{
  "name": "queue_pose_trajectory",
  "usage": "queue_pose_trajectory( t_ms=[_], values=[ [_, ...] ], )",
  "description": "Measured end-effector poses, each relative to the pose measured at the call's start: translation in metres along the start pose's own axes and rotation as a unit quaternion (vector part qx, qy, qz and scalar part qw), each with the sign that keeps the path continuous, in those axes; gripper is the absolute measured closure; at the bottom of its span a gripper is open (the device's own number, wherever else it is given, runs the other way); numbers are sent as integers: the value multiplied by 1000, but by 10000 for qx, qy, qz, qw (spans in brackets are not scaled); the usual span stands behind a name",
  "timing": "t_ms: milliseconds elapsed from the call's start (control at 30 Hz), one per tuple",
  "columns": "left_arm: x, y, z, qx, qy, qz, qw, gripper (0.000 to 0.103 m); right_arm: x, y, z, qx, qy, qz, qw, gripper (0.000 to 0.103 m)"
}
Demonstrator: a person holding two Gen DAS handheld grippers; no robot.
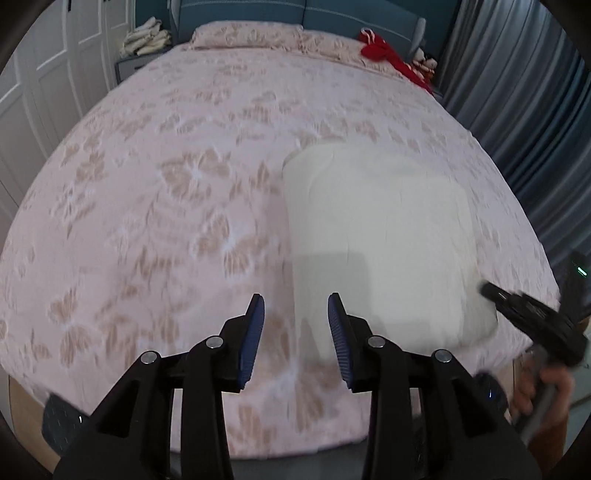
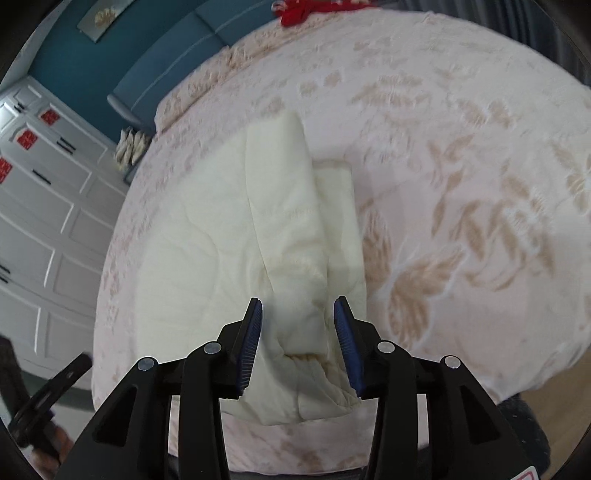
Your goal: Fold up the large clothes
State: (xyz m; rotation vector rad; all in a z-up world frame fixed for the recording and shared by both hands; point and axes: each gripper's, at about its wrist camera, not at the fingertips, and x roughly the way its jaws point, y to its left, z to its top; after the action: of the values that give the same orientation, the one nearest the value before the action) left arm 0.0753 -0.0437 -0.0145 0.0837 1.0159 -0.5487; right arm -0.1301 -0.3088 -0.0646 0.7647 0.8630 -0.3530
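My left gripper [image 1: 296, 334] hangs over bare bed [image 1: 147, 221] beside the garment's [image 1: 376, 236] left edge, jaws spread, holding nothing. The cream garment lies folded on the bed near its foot, a sleeve [image 2: 291, 229] laid lengthwise so the bundle stays narrow. My right gripper [image 2: 297, 341] hovers above that sleeve's cuff, jaws spread, gripping nothing.

Bed [image 1: 184, 184]: pink floral cover | headboard [image 1: 332, 14]: blue | wardrobe [image 2: 44, 206]: white panelled | curtains [image 1: 517, 92]: grey
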Motion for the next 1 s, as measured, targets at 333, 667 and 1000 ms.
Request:
queue_pose_trajectory(
  t_ms=[333, 667, 1000],
  values=[
    [79, -54, 68, 206, 88, 330, 9992, 46, 12, 47, 69, -515, -210, -464, 9974, 48],
    [126, -68, 75, 251, 213, 715, 9969, 43, 67, 26, 70, -188, -239, -597, 9978, 90],
    [148, -74, 73, 327, 102, 892, 9954, 30, 101, 11, 62, -136, -78, -791, 9967, 91]
  ],
)
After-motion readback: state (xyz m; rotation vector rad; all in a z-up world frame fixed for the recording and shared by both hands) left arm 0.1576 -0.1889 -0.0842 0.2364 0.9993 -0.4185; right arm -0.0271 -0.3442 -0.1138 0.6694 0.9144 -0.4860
